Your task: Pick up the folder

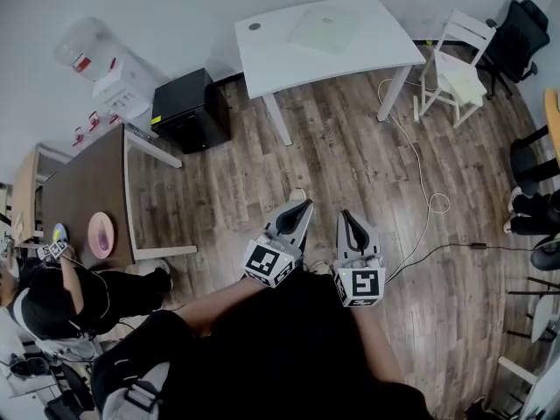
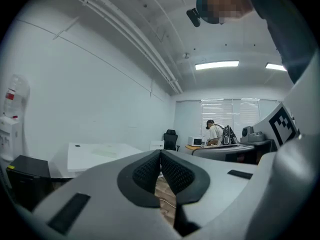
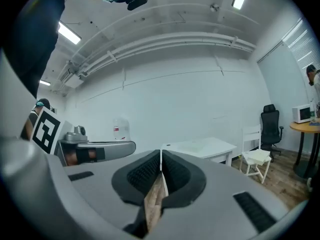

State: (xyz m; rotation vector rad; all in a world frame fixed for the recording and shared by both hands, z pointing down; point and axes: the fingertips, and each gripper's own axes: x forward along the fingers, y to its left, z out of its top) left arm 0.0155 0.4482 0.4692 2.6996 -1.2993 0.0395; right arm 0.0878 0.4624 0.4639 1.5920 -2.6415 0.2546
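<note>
- Left gripper: fingers closed pad to pad, nothing between them. Right gripper: the same, closed and empty.
- Both grippers held level, side by side and close together, out in front of the person over the wood floor. They point toward the far end of the room.
- White table against the far wall, well apart from both grippers.
- Brown table on the left side of the room; a seated person at its near end.
- Black cabinet on the floor between the two tables, near the white table's left leg.
- White chair just right of the white table.
- Water dispenser at the wall, left of the black cabinet.
- Folder: pale green, lying flat on the white table, toward its middle. Neither gripper touches it.
- Pink plate on the near part of the brown table.
- Thin cable trailing over the floor, right of the grippers.
</note>
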